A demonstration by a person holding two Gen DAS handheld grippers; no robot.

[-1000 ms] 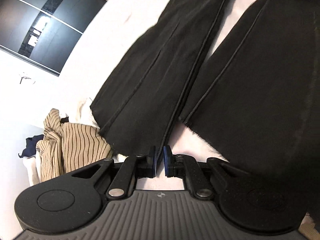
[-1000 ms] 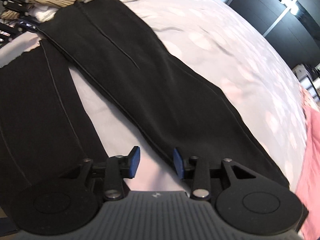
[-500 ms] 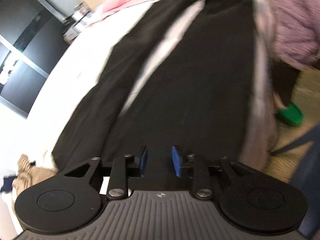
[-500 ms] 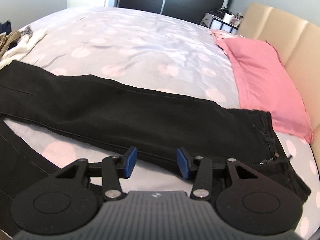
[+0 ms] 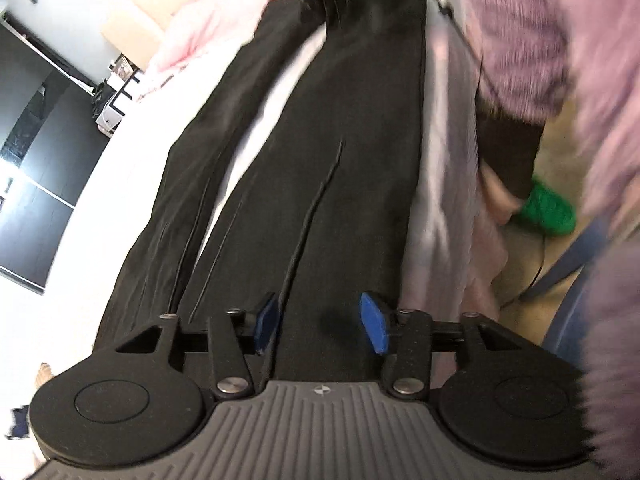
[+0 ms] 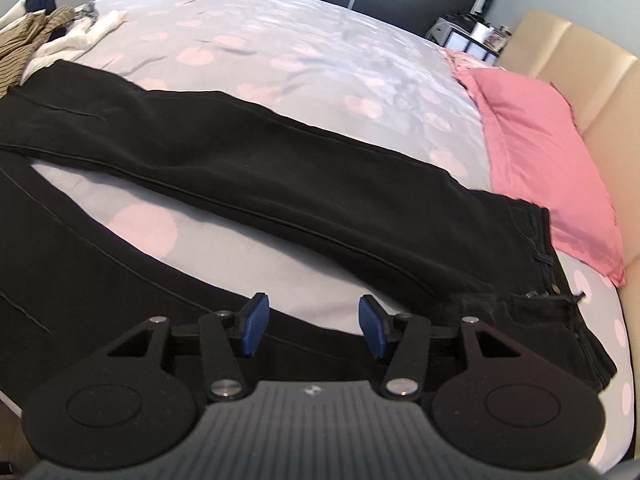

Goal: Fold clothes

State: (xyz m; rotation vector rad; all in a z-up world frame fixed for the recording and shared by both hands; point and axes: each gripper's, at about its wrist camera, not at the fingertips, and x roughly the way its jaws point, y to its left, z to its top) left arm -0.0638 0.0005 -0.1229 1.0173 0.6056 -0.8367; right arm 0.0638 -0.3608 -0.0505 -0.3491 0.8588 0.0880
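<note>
Both tongs have swung from the hem end toward the waist of the black trousers [image 6: 280,184]. Left tongs [image 5: 320,322] are opening, released, hovering over one leg with nothing gripped. Right tongs [image 6: 311,326] are opening too, empty above the near leg. Beyond, the trousers lie flat on the spotted bed [image 6: 304,40], waistband beside the pink pillow [image 6: 548,156].

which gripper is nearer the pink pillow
Right. The right gripper hovers near the trousers' waistband, beside the pink pillow. The left gripper is over a leg, the pillow far ahead.
</note>
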